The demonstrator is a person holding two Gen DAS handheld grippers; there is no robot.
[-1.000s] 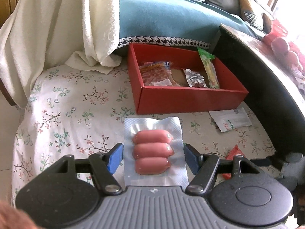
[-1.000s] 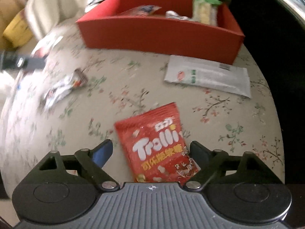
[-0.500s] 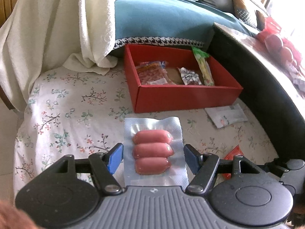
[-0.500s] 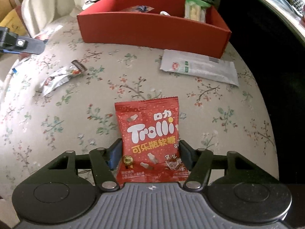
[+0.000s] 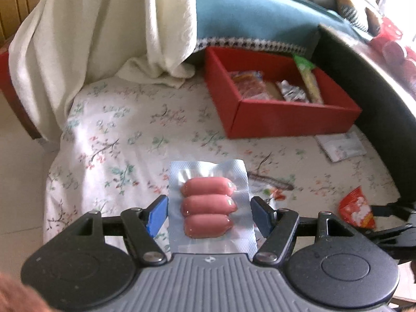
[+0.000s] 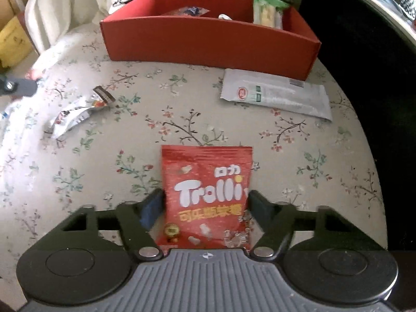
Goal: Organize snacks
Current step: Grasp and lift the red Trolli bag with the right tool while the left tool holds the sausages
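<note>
My left gripper [image 5: 208, 212] is shut on a clear vacuum pack of three pink sausages [image 5: 209, 208], held above the floral cloth. My right gripper [image 6: 205, 202] is shut on a red Trolli candy bag [image 6: 206, 195], its fingers pressing both edges. A red box [image 5: 293, 122] stands ahead to the right with several snacks inside; it also shows in the right wrist view [image 6: 208, 44]. The Trolli bag and right gripper appear at the right edge of the left wrist view [image 5: 356, 212].
A white flat packet [image 6: 275, 96] lies by the box's right front corner. A crumpled silver wrapper [image 6: 78, 111] lies at left. A cream blanket [image 5: 104, 39] hangs behind left. A dark curved table edge [image 5: 377, 91] bounds the right.
My right gripper has closed on the Trolli bag and lifted it. My left gripper, holding the sausage pack, has shifted left, so the red box now sits further right.
</note>
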